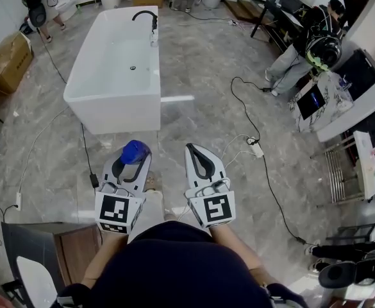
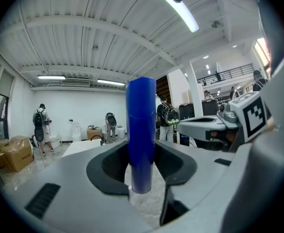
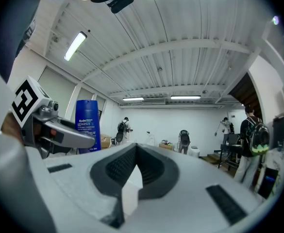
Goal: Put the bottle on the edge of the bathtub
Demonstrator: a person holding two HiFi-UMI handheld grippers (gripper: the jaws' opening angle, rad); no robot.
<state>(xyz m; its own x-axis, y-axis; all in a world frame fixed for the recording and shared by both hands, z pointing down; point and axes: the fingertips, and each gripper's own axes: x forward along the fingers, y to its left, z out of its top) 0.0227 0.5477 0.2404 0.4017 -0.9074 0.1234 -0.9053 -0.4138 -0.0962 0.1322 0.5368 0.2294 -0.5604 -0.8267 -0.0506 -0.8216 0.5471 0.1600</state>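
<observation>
A blue bottle [image 1: 134, 151] stands upright between the jaws of my left gripper [image 1: 133, 156], which is shut on it. In the left gripper view the bottle [image 2: 141, 135] rises from between the grey fingers [image 2: 108, 166]. My right gripper [image 1: 195, 151] is beside it, shut with nothing in it; its jaws meet in the right gripper view [image 3: 136, 148]. From there the bottle [image 3: 87, 125] shows at the left. The white bathtub [image 1: 113, 104], with a black faucet [image 1: 145, 17] at its far end, stands on the floor ahead of both grippers, well apart from them.
Black and white cables and a power strip [image 1: 256, 149] lie on the grey floor to the right. A wooden cabinet [image 1: 68, 249] is at my near left. Cardboard boxes [image 1: 8, 63], a metal rack [image 1: 341, 172] and several people stand around the room.
</observation>
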